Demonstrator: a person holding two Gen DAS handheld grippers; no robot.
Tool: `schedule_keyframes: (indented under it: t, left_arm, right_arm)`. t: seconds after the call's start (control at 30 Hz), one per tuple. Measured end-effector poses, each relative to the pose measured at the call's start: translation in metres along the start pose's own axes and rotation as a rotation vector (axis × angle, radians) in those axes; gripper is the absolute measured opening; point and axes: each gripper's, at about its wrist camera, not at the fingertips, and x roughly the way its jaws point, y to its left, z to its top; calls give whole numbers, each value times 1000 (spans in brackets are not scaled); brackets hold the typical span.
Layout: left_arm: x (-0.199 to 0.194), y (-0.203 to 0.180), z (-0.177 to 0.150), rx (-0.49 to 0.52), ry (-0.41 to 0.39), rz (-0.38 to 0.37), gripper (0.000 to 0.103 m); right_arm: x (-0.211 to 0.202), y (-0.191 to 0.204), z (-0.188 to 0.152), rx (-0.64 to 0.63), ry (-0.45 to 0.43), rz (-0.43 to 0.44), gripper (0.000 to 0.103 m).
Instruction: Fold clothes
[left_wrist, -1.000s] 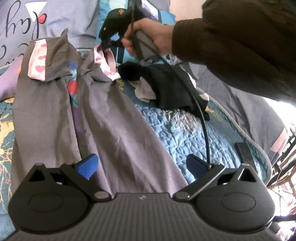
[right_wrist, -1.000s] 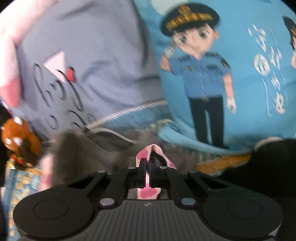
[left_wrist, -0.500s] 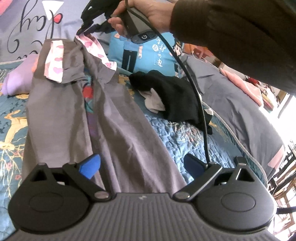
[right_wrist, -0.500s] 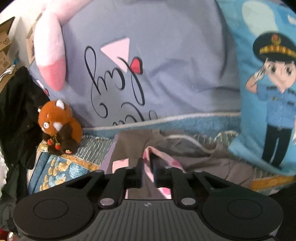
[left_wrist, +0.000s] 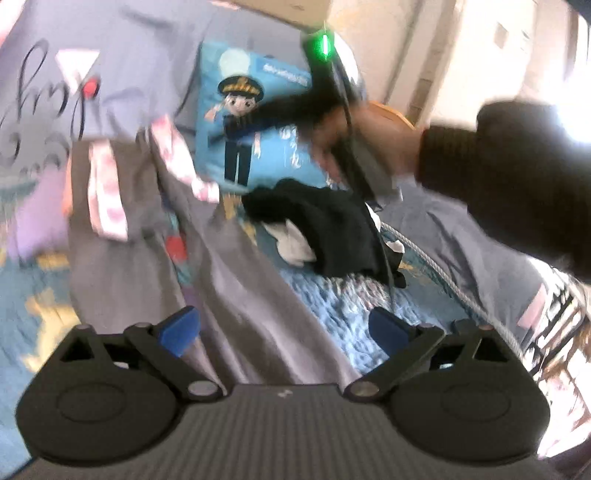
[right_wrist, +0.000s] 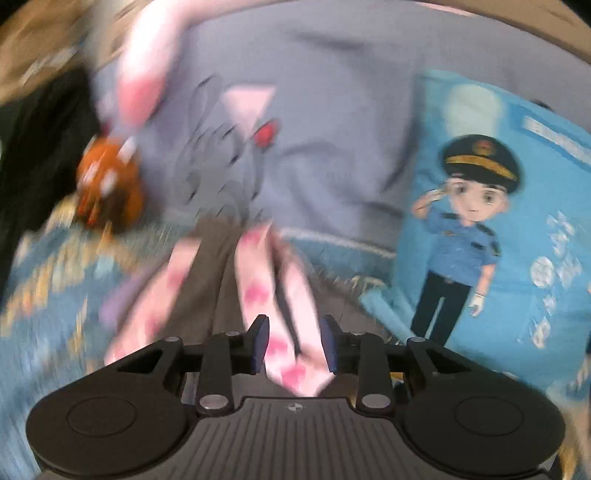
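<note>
Bed with blue quilt (left_wrist: 343, 299), grey pillow (right_wrist: 332, 122) at 12 o'clock, blue cartoon pillow (right_wrist: 517, 229) at 2. Grey trousers (left_wrist: 236, 280) lie flat mid-quilt. Right gripper (right_wrist: 293, 345) opening, pink cuff (right_wrist: 291, 332) loose between its jaws. Left gripper (left_wrist: 284, 328) wide open, holding nothing.

- Blue quilted bedspread (left_wrist: 343, 299) with yellow patterning, spread over the bed.
- Grey pillow (right_wrist: 332, 122) with black script and a pink triangle, leaning at the head.
- Blue cushion (right_wrist: 517, 236) printed with a saluting cartoon officer, just beside it.
- Orange plush toy (right_wrist: 107, 192) at the left, blurred.
- Pale wall (left_wrist: 443, 44) behind, bright daylight washing in from the right.
</note>
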Motion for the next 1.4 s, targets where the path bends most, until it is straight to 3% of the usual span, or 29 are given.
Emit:
schedule_keyframes:
  t: [0.1,0.2,0.33,0.47,0.6,0.7,0.83,1.1,1.27,1.4]
  left_arm:
    - [-9,16,38,185,45,27,100]
    - [-3,35,81,355,121,78,100]
    - [20,62,139,463,179,128,100]
    - [57,70,182,540,156,134,100]
    - [117,61,205,561,234,111,100]
    - [154,51,210,577,301,61,100]
    - [185,51,214,526,332,48,100]
    - [236,56,219,506,359,171,102]
    - [243,56,219,478,364,191,102]
    - [244,58,221,460,381,208,102]
  right_arm:
    - [16,9,-16,-123,-10,21,26]
    - [31,7,-22,-113,-36,61,26]
    - [38,-1,-22,-90,-88,70,30]
    - [48,-14,-23,-57,-67,98,32]
    - [58,-22,-25,-29,-14,177,32]
    - [60,-24,-28,-7,13,240,20]
    - [49,-23,-37,-8,-30,253,6]
    - [28,-6,-55,-65,-86,259,2]
    - [18,8,-60,-122,-137,216,5]
    - [22,-4,-55,-147,-182,132,27]
